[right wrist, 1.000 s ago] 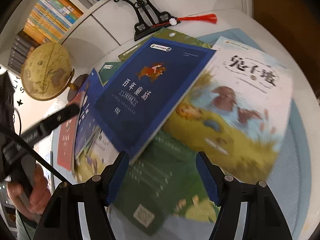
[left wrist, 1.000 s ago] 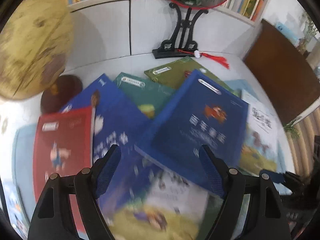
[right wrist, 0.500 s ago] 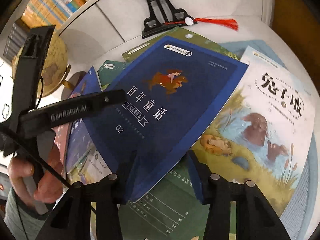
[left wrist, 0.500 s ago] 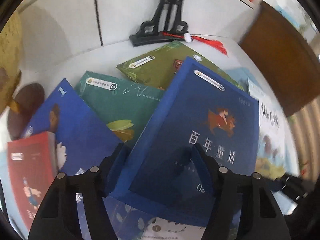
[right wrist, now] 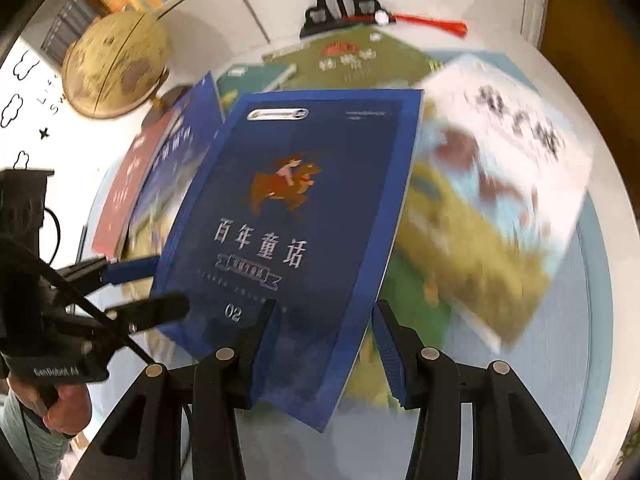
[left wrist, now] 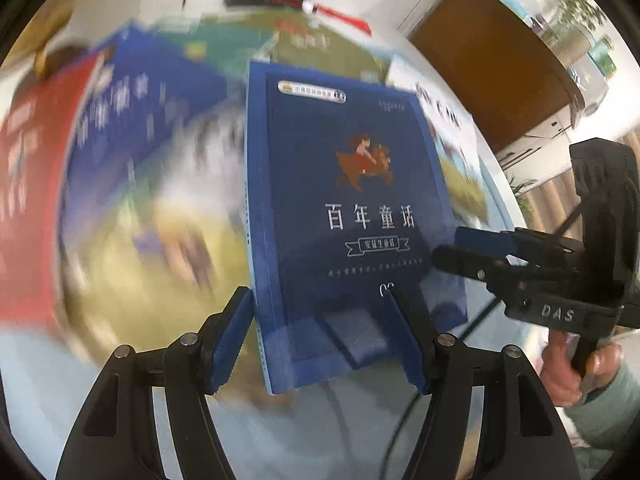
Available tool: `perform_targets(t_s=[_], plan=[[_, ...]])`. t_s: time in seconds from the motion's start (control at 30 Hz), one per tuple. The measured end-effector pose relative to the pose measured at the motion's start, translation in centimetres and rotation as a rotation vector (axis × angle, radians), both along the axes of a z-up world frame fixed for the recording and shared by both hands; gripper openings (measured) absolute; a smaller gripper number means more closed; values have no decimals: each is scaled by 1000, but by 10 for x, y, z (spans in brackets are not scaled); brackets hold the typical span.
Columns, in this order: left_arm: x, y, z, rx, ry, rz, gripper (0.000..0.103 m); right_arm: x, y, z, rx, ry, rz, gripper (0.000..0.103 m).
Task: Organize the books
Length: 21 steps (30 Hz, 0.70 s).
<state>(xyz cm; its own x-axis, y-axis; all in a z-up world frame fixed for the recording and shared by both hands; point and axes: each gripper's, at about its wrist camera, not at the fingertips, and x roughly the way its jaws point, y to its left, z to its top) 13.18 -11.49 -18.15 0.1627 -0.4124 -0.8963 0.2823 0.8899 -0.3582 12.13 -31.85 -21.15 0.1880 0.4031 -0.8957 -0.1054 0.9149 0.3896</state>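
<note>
Dark blue paperback book (right wrist: 296,216) gripped at its near edge by both left tongs (left wrist: 320,332) and right tongs (right wrist: 324,344), raised above scattered picture books, white-and-yellow rabbit book (right wrist: 492,184) just right, red book (right wrist: 128,184) and brass-coloured globe (right wrist: 116,64) left, black fan stand (right wrist: 340,8) behind.

Both wrist views (close) face blue book (left wrist: 352,200).
</note>
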Motion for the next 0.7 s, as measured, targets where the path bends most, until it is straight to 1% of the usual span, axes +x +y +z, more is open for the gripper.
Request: perform_targets(t_s=[0.07,0.1,0.13,0.17,0.3,0.33,0.37,0.4,0.43,0.53,0.57,0.6,0.63,0.67,0.7], plan=[[-18,-1,-1,-18,0,27,64,-20,-6,-4,4,20,3,47],[-22,-2,-1,-16,-1,39,62,-28,-9,-6,9,29,-2,47],[-26,-3,-1,-7,-6,52,58,-36,-11,-8,5,32,-15,47],[-28,-4,-1,18,-23,72,57,-40,-13,-9,0,34,-23,47],[-26,-15,-5,43,-53,77,57,-50,-15,-12,-19,31,-41,45],[-26,-19,-4,57,-66,74,57,-51,-14,-13,-8,28,-43,42],[-25,-22,-5,62,-73,71,57,-52,-12,-14,4,28,-42,42],[-26,-22,-4,50,-73,74,57,-54,-11,-15,-12,18,-45,42],[-27,-19,-3,28,-69,81,57,-55,-10,-15,-21,11,-44,42],[-32,-3,16,-183,-53,131,57,-58,-19,-16,-13,0,-57,42],[-34,0,24,-258,-58,145,57,-58,-24,-18,11,6,-65,42],[-35,1,29,-300,-66,151,57,-58,-32,-22,65,18,-82,42],[-35,0,33,-330,-80,157,57,-59,-36,-23,97,24,-95,42],[-33,-2,31,-327,-83,166,57,-58,-40,-25,128,33,-109,42],[-30,-5,26,-305,-78,178,57,-58,-44,-27,155,41,-123,42]])
